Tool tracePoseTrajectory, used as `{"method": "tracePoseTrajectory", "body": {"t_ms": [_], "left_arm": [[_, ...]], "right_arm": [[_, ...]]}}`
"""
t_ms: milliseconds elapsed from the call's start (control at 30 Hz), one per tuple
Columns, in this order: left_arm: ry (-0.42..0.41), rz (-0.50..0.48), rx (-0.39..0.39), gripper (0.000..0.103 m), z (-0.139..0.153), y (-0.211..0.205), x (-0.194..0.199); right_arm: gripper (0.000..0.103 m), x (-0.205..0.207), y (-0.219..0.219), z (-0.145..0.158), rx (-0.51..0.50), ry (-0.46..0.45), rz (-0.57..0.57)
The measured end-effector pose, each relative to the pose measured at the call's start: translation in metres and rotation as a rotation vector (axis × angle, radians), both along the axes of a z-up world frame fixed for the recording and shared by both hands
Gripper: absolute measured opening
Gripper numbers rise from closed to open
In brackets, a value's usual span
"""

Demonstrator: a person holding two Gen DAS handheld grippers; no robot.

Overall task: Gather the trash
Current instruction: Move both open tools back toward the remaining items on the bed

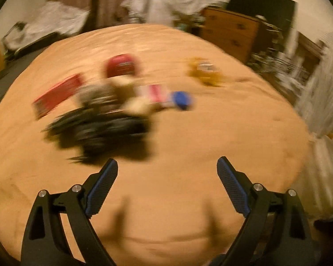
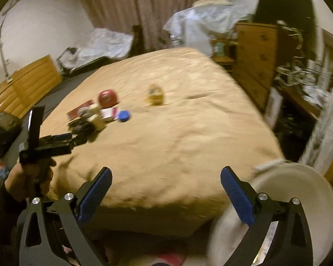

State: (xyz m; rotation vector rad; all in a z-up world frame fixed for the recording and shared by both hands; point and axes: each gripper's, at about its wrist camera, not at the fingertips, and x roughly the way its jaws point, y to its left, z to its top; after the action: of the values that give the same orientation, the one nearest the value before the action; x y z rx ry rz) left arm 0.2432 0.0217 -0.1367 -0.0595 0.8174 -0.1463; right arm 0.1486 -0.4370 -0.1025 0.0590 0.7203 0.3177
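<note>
Left wrist view: blurred throughout.
Left claw (image 1: 167,166): spread wide, nothing between its blue pads (image 1: 103,188); it hangs over bare tan bedspread (image 1: 188,144).
Its shadow: two dark prongs fall on the bedspread right below the claw.
Trash pile: well ahead of the claw, on the middle of the bed.
Red lid (image 1: 121,66): at the far side of the pile.
Red packet (image 1: 57,94): flat, at the pile's left end.
Black crumpled thing (image 1: 104,130): nearest the claw, left of centre; too smeared to tell what it is.
Blue cap (image 1: 181,99): at the pile's right end, beside a red-and-white wrapper (image 1: 154,94).
Yellow packet (image 1: 207,72): apart from the pile, farther right.
Dresser (image 1: 230,33): wooden, past the far right corner of the bed.

Right wrist view: also blurred, less so.
Right claw (image 2: 166,178): released, pads wide apart and empty, over the near edge of the bed (image 2: 166,144).
White bucket (image 2: 299,190): just right of the claw, beside the bed's near corner, rim up.
Left claw, seen here (image 2: 77,134): held in a hand (image 2: 28,177) at the left, pointing toward the pile; too smeared in this view to read how its jaws stand.
Trash here: red lid (image 2: 107,97), blue cap (image 2: 123,115) and yellow packet (image 2: 155,95) all lie on the bedspread, far from the bucket.
Curtains (image 2: 144,6): closed, behind the bed.
</note>
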Motion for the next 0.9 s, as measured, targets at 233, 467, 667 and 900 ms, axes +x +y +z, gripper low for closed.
{"method": "tracePoseTrajectory", "body": {"t_ms": [233, 467, 667, 900], "left_arm": [[-0.046, 0.021, 0.078, 0.087, -0.003, 0.109, 0.009], [-0.06, -0.177, -0.064, 0.093, 0.015, 0.156, 0.058], [0.002, -0.231, -0.108, 0.096, -0.006, 0.14, 0.105], [0.085, -0.441, -0.124, 0.095, -0.034, 0.087, 0.079]], "right_arm": [[0.098, 0.033, 0.074, -0.024, -0.011, 0.061, 0.104], [0.098, 0.06, 0.112, -0.054, -0.008, 0.14, 0.141], [0.098, 0.073, 0.124, -0.074, 0.023, 0.193, 0.147], [0.098, 0.074, 0.13, -0.087, 0.032, 0.219, 0.155]]}}
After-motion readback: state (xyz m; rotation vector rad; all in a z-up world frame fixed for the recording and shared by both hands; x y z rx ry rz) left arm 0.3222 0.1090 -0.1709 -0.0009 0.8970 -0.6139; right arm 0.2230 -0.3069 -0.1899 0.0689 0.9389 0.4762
